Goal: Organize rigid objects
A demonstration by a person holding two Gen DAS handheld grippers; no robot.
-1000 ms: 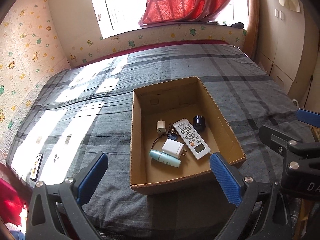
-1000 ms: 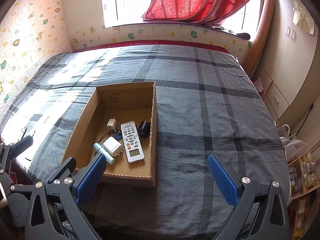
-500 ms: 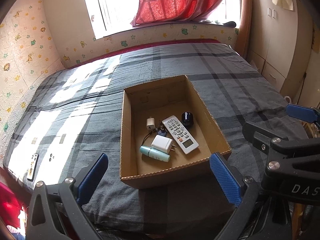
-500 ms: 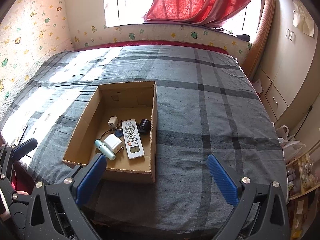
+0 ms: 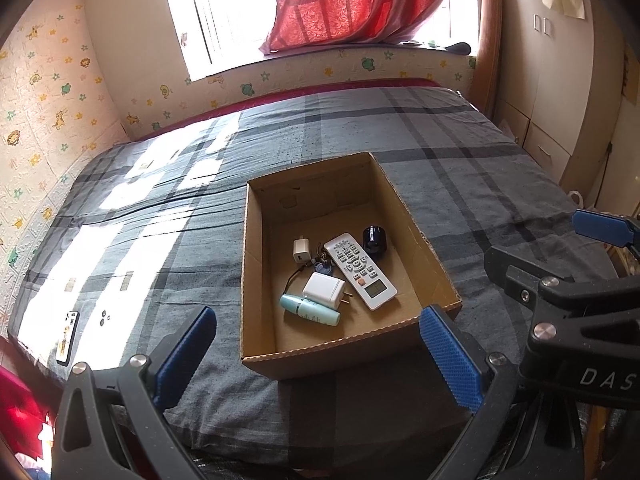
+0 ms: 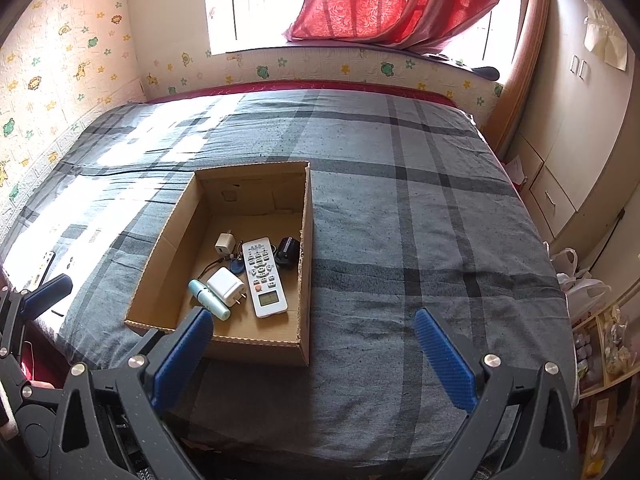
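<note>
Left gripper (image 5: 320,354) and right gripper (image 6: 314,354): jaws spread wide, both empty, held above the near edge of the bed (image 6: 400,208). Cardboard box (image 5: 412,216) on the bed holds 1 remote (image 5: 360,270), 2 white chargers, 1 teal tube (image 5: 309,310), 1 black cylinder (image 5: 374,238).

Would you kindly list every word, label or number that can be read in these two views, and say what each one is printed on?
"DAS": white letters on the black body of the right tool, cut off at the picture's edge.
Remote control: button labels and screen too small to read.
Phone on the bed: its markings are too small to read.
Paper on the cupboard: nothing readable.
Cardboard box: no readable print.
</note>
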